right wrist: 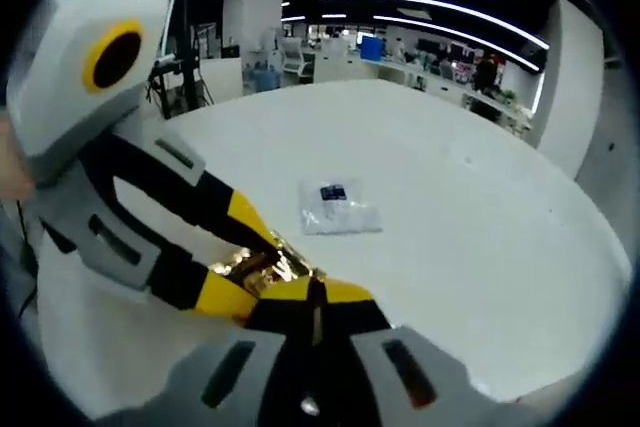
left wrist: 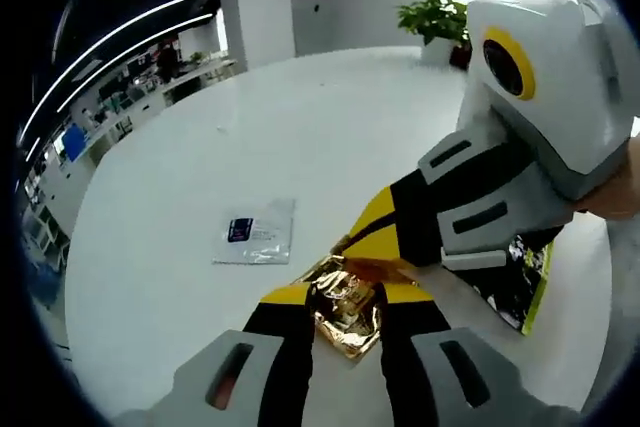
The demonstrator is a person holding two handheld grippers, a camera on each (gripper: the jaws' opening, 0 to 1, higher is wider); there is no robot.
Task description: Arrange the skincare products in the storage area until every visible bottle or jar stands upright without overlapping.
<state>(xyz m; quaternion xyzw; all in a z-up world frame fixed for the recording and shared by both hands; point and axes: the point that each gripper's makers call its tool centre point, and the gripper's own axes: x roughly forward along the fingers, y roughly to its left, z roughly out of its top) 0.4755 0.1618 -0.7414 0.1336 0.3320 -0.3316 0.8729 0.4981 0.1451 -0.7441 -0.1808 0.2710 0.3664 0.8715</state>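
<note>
A crumpled gold foil packet (left wrist: 347, 315) lies low over the white round table (left wrist: 330, 127). My left gripper (left wrist: 345, 295) has its yellow-tipped jaws on either side of it, pressed against the foil. My right gripper (left wrist: 352, 253) reaches in from the right and pinches the packet's far edge. In the right gripper view, my right gripper (right wrist: 315, 292) has its jaws pressed together at the foil packet (right wrist: 262, 265). There the left gripper (right wrist: 255, 269) comes in from the left and clamps the same packet. No bottles or jars can be seen.
A clear sachet with a dark label (left wrist: 255, 233) (right wrist: 340, 209) lies flat just beyond the grippers. A dark packet with a yellow-green edge (left wrist: 522, 285) sits under the right gripper's body. A potted plant (left wrist: 436, 17) stands at the table's far edge. Office desks lie beyond.
</note>
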